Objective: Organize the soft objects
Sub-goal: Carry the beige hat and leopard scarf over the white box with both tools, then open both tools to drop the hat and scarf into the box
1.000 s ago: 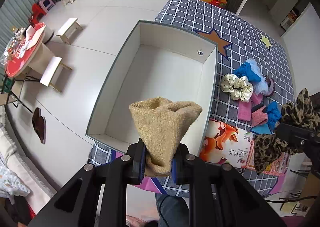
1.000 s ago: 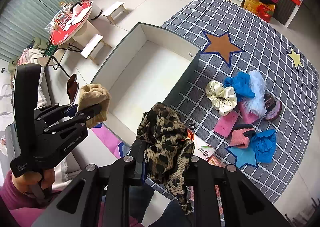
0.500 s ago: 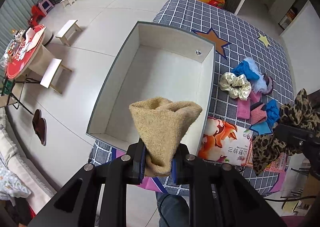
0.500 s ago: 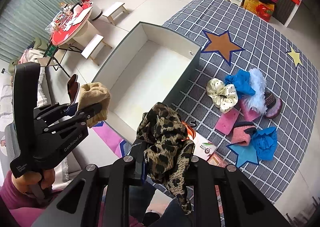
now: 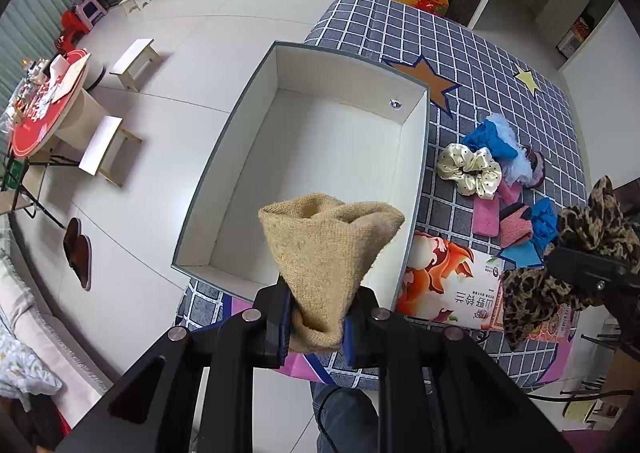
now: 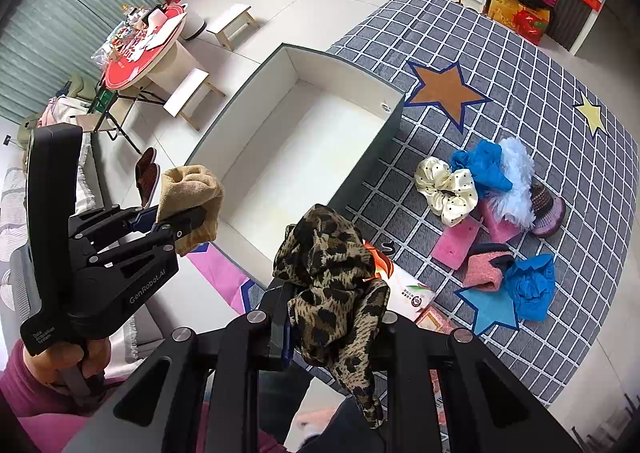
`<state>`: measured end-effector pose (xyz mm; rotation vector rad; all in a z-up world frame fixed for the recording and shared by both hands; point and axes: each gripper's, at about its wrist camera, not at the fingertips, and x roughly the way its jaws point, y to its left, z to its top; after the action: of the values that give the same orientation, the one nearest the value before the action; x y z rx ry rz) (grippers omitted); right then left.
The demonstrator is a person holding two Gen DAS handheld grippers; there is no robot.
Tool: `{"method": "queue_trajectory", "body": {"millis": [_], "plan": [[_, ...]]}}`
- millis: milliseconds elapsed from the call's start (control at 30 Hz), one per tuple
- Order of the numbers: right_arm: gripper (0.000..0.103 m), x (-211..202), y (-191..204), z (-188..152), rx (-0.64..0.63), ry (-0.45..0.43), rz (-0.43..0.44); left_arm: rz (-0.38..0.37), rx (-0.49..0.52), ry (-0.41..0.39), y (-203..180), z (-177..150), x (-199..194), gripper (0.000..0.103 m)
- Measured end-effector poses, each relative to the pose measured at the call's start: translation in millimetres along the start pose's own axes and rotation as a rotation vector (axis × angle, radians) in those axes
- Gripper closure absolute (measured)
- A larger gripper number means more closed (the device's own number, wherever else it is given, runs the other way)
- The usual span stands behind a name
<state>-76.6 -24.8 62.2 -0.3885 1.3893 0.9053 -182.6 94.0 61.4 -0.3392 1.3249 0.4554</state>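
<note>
Now both hand-held grippers, left (image 5: 316,327) clamping a tan cloth (image 5: 330,249), right (image 6: 332,329) a leopard scarf (image 6: 332,273), have neared the box (image 5: 416,181); dropping comes next.

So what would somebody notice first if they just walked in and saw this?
Probably the big white box lying open on the checked blanket, with nothing visible inside it. Next, the two things held up at its near end: a tan cloth pinched in the left gripper and a leopard-print scarf in the right gripper. A bright heap of scrunchies lies right of the box.
</note>
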Motion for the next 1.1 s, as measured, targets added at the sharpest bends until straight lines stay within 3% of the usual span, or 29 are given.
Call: {"method": "queue_trajectory", "body": {"millis": [267, 467, 567, 600, 633, 667, 700, 733, 767, 933, 1100], "plan": [[0.081, 4, 5, 2, -0.009, 0.007, 0.0, -0.013, -0.003, 0.022, 1, 3, 4, 0.081], [0.081, 23, 10, 38, -0.026, 0.006, 0.018, -0.04, 0.001, -0.012, 11, 23, 23, 0.072], [0.081, 40, 11, 65, -0.019, -0.006, 0.034, -0.041, -0.022, -0.014, 22, 36, 40, 0.04], [0.081, 48, 12, 75, -0.012, -0.01, 0.04, -0.043, -0.03, -0.015, 26, 38, 44, 0.021], [0.081, 53, 10, 82, -0.005, -0.014, 0.047, -0.046, -0.037, -0.018, 29, 41, 48, 0.012], [0.079, 59, 9, 90, 0.01, -0.02, 0.057, -0.043, -0.043, -0.019, 31, 44, 52, 0.011], [0.062, 65, 8, 96, 0.019, -0.022, 0.062, -0.039, -0.046, -0.01, 34, 47, 57, 0.008], [0.019, 72, 7, 103, 0.031, -0.019, 0.063, -0.042, -0.051, -0.002, 35, 50, 62, 0.001], [0.0, 76, 5, 106, 0.04, -0.018, 0.063, -0.051, -0.052, 0.004, 38, 53, 67, 0.0], [0.002, 78, -8, 110, 0.083, -0.022, 0.002, -0.054, 0.034, 0.093, 26, 55, 101, 0.0], [0.002, 52, -38, 92, 0.167, -0.029, -0.009, -0.053, 0.105, 0.228, 13, 33, 136, 0.0]]}}
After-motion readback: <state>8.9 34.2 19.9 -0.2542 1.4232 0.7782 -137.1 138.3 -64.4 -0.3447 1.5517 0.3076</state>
